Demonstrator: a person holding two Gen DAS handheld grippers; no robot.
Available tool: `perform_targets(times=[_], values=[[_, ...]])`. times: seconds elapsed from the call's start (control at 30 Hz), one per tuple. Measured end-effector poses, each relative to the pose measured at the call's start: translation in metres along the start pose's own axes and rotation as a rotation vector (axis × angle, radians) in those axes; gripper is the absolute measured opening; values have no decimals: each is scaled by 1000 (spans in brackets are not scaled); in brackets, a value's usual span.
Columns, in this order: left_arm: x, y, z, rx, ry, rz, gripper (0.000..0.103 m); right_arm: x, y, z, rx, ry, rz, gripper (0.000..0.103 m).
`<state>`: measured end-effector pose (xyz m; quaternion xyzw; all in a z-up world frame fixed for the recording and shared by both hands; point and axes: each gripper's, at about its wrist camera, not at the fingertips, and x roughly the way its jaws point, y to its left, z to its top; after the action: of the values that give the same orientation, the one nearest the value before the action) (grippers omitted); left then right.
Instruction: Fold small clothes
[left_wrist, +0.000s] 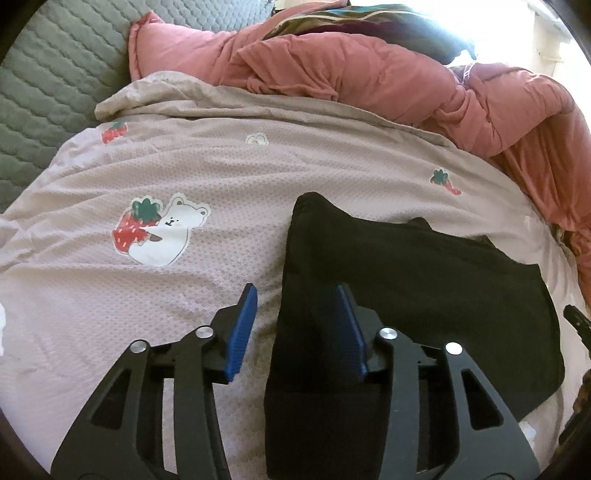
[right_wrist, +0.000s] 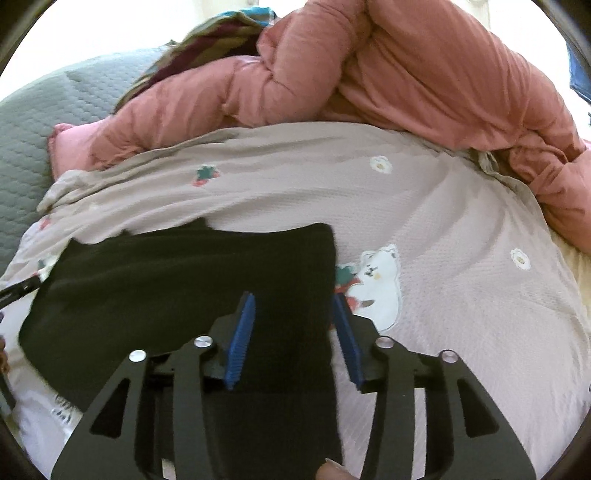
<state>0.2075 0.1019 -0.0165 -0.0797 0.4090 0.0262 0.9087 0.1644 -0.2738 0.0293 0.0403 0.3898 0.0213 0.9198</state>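
Pale bear-print sheet (left_wrist: 221, 177) spreads under your work; pink quilt (left_wrist: 369, 74) bunched at 12 o'clock. Black garment (left_wrist: 424, 277) lies flat on sheet, folded. Your left gripper (left_wrist: 299, 321) released, jaws parted over garment's 9 o'clock edge. Your right gripper (right_wrist: 295, 328) released, jaws parted astride its 3 o'clock edge, pads not pressing.

The bed is covered with a pale pink sheet (left_wrist: 229, 173) that has a print of white bears and strawberries. Behind it lies a crumpled salmon-pink duvet (left_wrist: 369, 74). To the left there is a grey quilted mattress cover (left_wrist: 48, 81). A striped dark fabric (right_wrist: 207, 40) lies behind the duvet. Strong white daylight comes from the far side.
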Motion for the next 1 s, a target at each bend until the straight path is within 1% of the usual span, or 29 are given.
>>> perform_targets(times=[0.03,0.07,0.1,0.2,0.3,0.33,0.37,0.43,0.47,0.5,0.53,0.6,0.63,0.77,0.9,1.0], values=[[-1,-1,0,-1,2,-1,38,-4,3,-1,-5,-3,8,50],[-3,-1,0,-2,3,-3,42,-8,6,-3,-11,-6,20,52],[-5,-1,-1,-3,2,-3,48,-13,12,-5,-20,-11,36,57],[-12,-3,-1,3,-6,-18,59,-24,24,-9,-51,-17,61,62],[-17,-7,-3,21,-12,-19,64,-33,36,-12,-84,-27,79,69],[-19,-8,-3,29,-16,-16,65,-36,40,-13,-96,-30,80,74],[-21,-10,-4,36,-20,-11,69,-40,46,-14,-112,-36,83,76],[-26,-11,-4,52,-30,1,71,-45,55,-15,-130,-41,102,79],[-27,-11,-4,54,-33,4,74,-47,58,-16,-138,-41,111,81],[-29,-11,-3,55,-36,10,80,-50,65,-18,-151,-42,124,86],[-30,-11,-3,55,-38,12,83,-53,69,-18,-159,-45,131,88],[-34,-10,-2,51,-46,13,84,-57,82,-19,-186,-46,157,88],[-35,-8,-2,49,-49,15,84,-58,89,-20,-200,-46,169,90],[-37,-1,1,27,-57,29,92,-63,121,-23,-279,-47,207,91],[-38,7,3,0,-59,36,93,-64,150,-28,-352,-45,236,92],[-37,13,4,-24,-52,46,93,-61,165,-31,-379,-26,270,92]])
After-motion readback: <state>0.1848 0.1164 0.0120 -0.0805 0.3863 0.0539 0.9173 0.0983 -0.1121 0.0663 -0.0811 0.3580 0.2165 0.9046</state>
